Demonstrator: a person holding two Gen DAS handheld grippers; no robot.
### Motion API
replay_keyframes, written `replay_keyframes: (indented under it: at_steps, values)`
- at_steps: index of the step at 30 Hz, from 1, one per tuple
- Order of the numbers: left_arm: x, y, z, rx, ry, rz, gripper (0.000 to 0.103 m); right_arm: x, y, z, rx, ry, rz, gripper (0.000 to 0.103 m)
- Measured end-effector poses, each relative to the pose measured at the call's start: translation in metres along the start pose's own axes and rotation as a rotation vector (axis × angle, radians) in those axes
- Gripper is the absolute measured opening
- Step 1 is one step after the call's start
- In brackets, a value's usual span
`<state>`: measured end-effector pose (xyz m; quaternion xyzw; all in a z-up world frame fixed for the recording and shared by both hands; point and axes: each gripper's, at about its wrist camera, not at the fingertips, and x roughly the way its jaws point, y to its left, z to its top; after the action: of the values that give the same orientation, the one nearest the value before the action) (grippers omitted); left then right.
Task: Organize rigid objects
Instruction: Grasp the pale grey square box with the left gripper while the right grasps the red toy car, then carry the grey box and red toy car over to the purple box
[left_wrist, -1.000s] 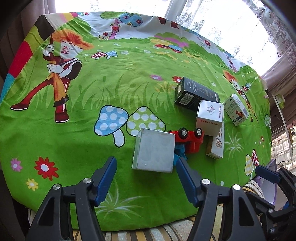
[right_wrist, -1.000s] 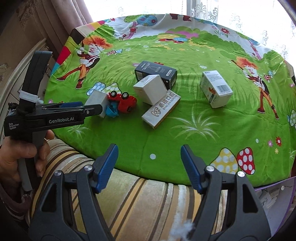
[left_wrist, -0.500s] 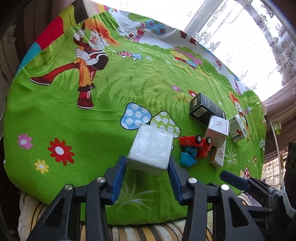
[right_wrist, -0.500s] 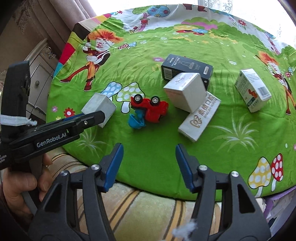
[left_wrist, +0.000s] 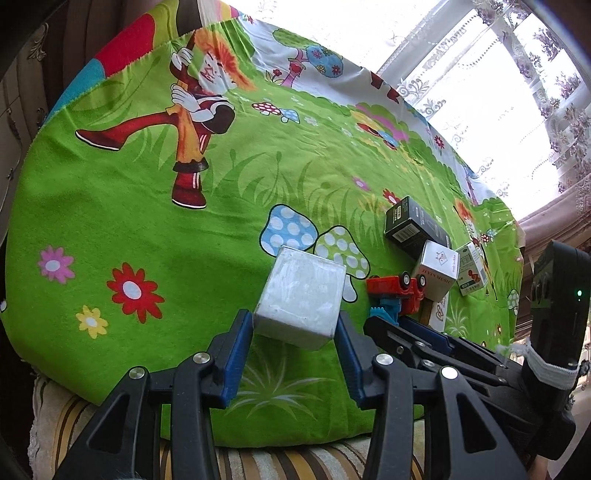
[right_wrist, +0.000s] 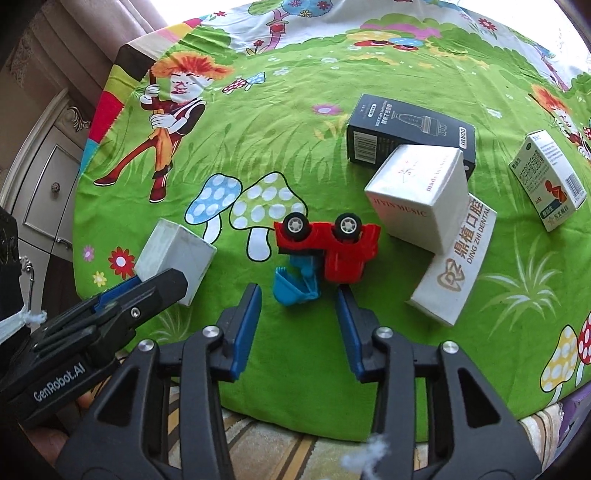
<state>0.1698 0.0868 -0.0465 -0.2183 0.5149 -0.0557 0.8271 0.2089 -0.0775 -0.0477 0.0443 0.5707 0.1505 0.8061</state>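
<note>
Left gripper (left_wrist: 295, 332): its blue fingers (left_wrist: 236, 347) are clamped on the two sides of the grey-white cube box (left_wrist: 301, 301), near the front edge of the green cartoon cloth (left_wrist: 147, 229) that covers the worktop; whether the box is lifted or resting on the cloth cannot be told.
Right gripper (right_wrist: 297, 321): released, fingers spread and empty, aimed at the overturned red toy truck (right_wrist: 332, 243) and just short of its blue scoop (right_wrist: 291, 288).
Slip risk: the fingers grip only the near, lower part of the cube box, so it could likely pivot or drop if swung fast.
Collision risk: the two grippers sit close together; the left one's tip crosses the right wrist view just beside the scoop, so a move by either could knock the other or nudge the truck.
Truck grasp risk: wheels up and irregular in shape, the truck may twist or roll when pinched.
Neighbours: a white Jeyin Music box (right_wrist: 417, 199) leans against a black carton (right_wrist: 410, 129) and partly over a flat dental box (right_wrist: 454, 266); disturbing one probably shifts the rest.
Apart: a white and green medicine box (right_wrist: 548, 179) stands away to the right.
Open space: the cloth's left half, with the printed mushrooms (left_wrist: 314, 240), holds nothing.
</note>
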Motion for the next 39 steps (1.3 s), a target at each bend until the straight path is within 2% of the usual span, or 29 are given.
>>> replay_keyframes:
  at_steps: [3,4,5,10,16,24,28,33,35,39]
  values:
    - [0.001,0.003,0.0,-0.01,0.005,-0.011,0.046,0.002,0.003,0.004,-0.003,-0.014,-0.019,0.043]
    - [0.002,0.004,-0.001,-0.011,0.006,-0.014,0.046,0.004,0.006,0.005,-0.015,-0.017,-0.036,0.039]
    - [0.002,0.004,-0.001,-0.012,0.008,-0.017,0.046,0.004,0.008,0.006,-0.03,-0.018,-0.057,0.031]
    - [0.003,0.006,-0.002,-0.018,0.012,-0.028,0.046,-0.004,0.014,0.002,-0.074,-0.035,-0.062,0.031]
    - [0.003,0.008,-0.003,-0.024,0.012,-0.037,0.046,-0.04,0.018,-0.009,-0.173,-0.066,-0.146,0.031]
    - [-0.001,0.005,-0.004,-0.016,0.0,-0.041,0.045,-0.056,0.009,-0.04,-0.269,0.047,-0.153,0.031]
    - [-0.01,-0.005,-0.005,0.025,-0.042,-0.093,0.045,-0.059,0.012,-0.045,-0.291,0.049,-0.149,0.031]
    - [-0.019,-0.025,-0.008,0.084,-0.066,-0.233,0.038,-0.053,0.021,-0.046,-0.331,0.058,-0.148,0.031]
    - [-0.016,-0.032,-0.009,0.11,-0.053,-0.22,0.037,-0.052,0.021,-0.045,-0.333,0.051,-0.15,0.031]
    - [-0.01,-0.026,-0.008,0.076,-0.032,-0.196,0.037,-0.053,0.021,-0.04,-0.331,0.027,-0.116,0.031]
